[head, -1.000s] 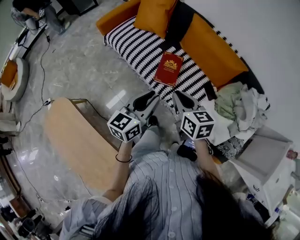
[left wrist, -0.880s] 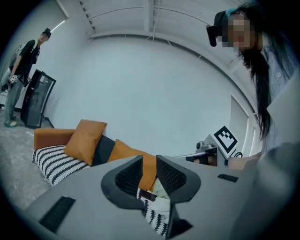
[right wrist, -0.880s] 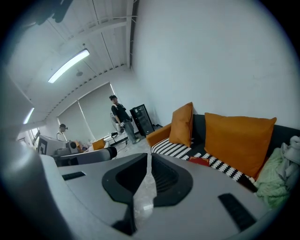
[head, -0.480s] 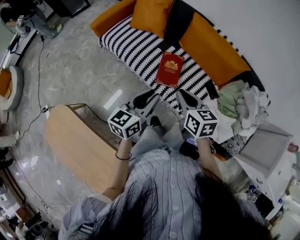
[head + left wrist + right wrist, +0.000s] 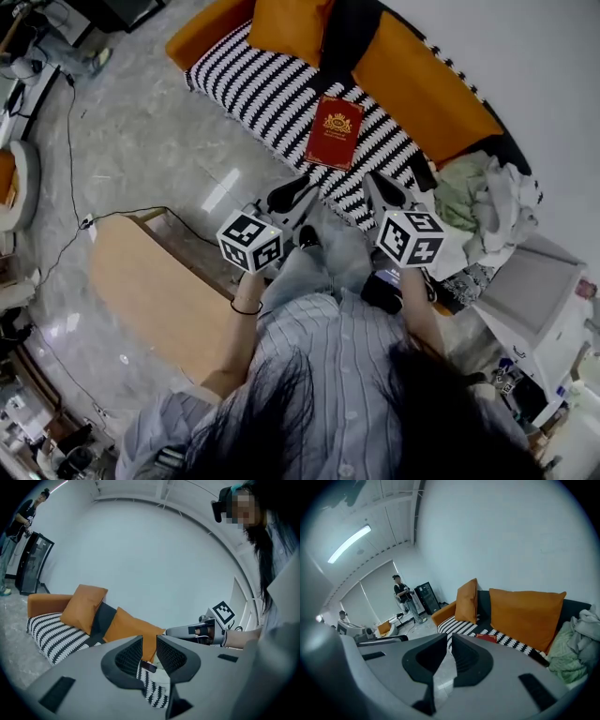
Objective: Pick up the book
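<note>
Flat on the black-and-white striped seat of the sofa (image 5: 272,89), cover up, in front of the orange cushions: the red book (image 5: 334,132) (gold emblem on the cover). Short of it and not touching: left gripper (image 5: 298,192) and right gripper (image 5: 384,190), side by side, aimed toward the sofa. Fingers (image 5: 127,654) of both closed to a bare slit, gripping nothing. Off to the left, a wooden table (image 5: 159,291); at the sofa's right end, a heap of clothes (image 5: 483,211)
</note>
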The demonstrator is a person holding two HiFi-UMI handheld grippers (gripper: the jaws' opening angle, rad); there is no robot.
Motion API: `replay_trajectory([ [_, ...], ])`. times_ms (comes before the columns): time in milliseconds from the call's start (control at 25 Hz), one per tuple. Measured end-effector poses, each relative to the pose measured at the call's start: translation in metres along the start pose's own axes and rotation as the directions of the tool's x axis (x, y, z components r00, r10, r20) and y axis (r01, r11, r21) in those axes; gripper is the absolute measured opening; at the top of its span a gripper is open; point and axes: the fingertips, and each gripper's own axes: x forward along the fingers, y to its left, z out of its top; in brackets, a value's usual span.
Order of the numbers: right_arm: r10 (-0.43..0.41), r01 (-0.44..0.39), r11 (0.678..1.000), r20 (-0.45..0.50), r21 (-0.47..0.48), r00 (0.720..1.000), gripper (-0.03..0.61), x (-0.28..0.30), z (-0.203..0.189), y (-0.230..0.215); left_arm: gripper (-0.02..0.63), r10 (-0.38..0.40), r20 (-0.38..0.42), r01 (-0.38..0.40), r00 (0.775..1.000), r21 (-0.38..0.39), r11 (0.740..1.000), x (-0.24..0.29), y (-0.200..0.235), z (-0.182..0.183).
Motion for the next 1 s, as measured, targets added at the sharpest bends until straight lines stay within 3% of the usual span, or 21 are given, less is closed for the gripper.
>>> replay_trajectory([
  [520, 0.011, -0.014, 1.000, -0.108, -0.019, 0.994, 0.023, 0.088, 0.025, -0.075, 0.098, 0.058, -0.050, -0.060, 0.997, -0.031, 0.998, 0.068, 0.077, 0.010],
  [1000, 0.028, -0.023, 0.999, -0.227, 0.025, 0.973, 0.023, 0.189, 0.002, -0.158, 0.098, 0.136, -0.183, -0.147, 0.974, -0.046, 0.988, 0.138, 0.174, -0.030],
])
